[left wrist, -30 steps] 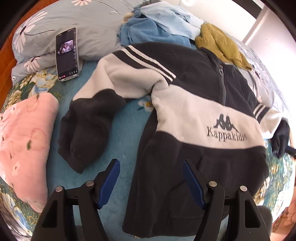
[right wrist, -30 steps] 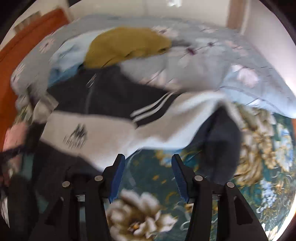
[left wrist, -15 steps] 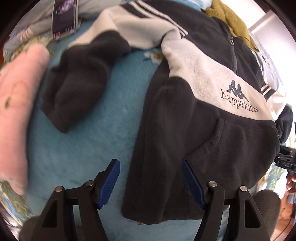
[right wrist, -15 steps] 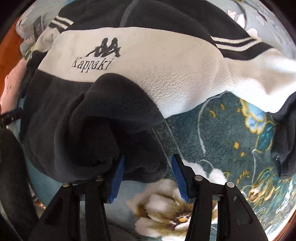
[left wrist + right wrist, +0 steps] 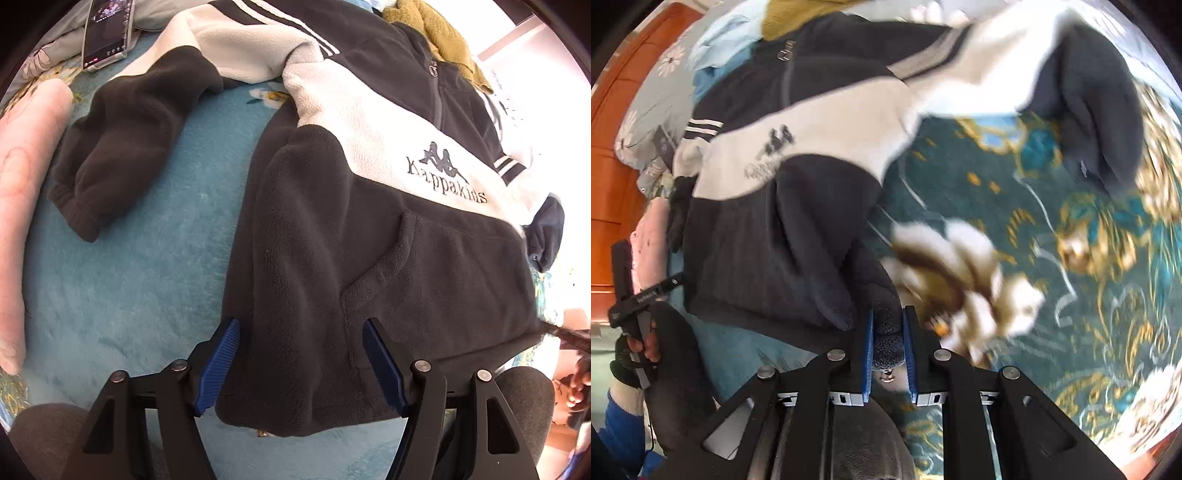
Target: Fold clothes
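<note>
On bed, fleece (image 5: 369, 229), hem nearest.

A home bedroom; floral bedspread (image 5: 1071, 229), pillow (image 5: 26, 177), heaped clothes (image 5: 439, 33), phone (image 5: 107, 31).

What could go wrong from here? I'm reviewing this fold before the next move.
The right tool is shut on only a small pinch of the fleece jacket hem, so the thick fabric may slip out when lifted. The left tool is open with the opposite hem corner between its fingers; lifting now would probably drag the jacket unevenly. The left sleeve lies spread on the blanket and may bunch up.
</note>
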The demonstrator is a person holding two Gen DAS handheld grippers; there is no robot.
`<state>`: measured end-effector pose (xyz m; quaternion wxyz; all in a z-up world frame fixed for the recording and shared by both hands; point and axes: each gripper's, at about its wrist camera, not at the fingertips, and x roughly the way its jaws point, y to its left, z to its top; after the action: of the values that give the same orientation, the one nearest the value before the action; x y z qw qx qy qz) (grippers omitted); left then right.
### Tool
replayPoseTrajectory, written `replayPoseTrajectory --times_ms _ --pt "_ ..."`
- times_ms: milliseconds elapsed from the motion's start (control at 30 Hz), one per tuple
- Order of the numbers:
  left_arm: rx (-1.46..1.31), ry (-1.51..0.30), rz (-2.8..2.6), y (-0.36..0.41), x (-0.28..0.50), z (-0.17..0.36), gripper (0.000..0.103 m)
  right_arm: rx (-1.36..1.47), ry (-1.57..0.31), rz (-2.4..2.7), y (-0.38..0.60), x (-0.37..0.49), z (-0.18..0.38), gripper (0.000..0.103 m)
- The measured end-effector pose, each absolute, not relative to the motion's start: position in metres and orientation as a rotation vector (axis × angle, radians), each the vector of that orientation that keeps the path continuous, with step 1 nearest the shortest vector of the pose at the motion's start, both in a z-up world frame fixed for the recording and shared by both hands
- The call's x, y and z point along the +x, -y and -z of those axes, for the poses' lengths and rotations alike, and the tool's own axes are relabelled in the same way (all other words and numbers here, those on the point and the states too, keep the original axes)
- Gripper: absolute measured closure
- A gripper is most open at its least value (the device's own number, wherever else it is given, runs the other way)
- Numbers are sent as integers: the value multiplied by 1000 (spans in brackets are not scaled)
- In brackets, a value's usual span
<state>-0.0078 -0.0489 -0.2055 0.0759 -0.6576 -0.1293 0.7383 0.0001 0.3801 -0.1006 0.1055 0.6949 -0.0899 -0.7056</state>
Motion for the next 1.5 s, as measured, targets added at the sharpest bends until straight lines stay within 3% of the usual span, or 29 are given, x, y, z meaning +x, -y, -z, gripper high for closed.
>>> replayPoseTrajectory --times_ms 67,133,233,400,567,667,733,833,900,1167,1300,1500 --pt "-1979 362 -2204 45 -5 207 31 2120 270 2076 -389 8 116 103" --pt "-1980 344 -2193 43 1 210 32 2188 288 2074 -399 16 131 103" --pt "-1978 283 -2248 41 4 206 42 2152 384 2099 -410 22 130 103" --pt "-1903 328 -2298 42 -22 186 42 1993 348 2242 -412 -1 93 103" --pt "-1826 253 -2403 47 -82 153 40 1761 325 2372 -413 -51 50 103" --pt "-1784 127 -2464 56 -130 129 39 1678 259 2402 -402 -94 33 94" --pt "-1752 -4 -2489 52 -164 119 36 1652 206 2398 -391 -126 19 71" --pt "-1692 -220 -2493 44 -210 109 31 1602 136 2382 -366 -177 24 54" --pt "-1652 -352 -2463 30 -236 114 30 1591 95 2360 -348 -206 37 54" --pt "-1604 -603 -2269 -16 -293 156 29 1607 -181 2238 -289 -282 81 54" --pt "-1661 -623 -2200 -15 -310 178 29 1631 -263 2217 -283 -304 100 53" --pt "-1737 -423 -2136 0 -326 184 30 1692 -286 2137 -277 -320 127 53"
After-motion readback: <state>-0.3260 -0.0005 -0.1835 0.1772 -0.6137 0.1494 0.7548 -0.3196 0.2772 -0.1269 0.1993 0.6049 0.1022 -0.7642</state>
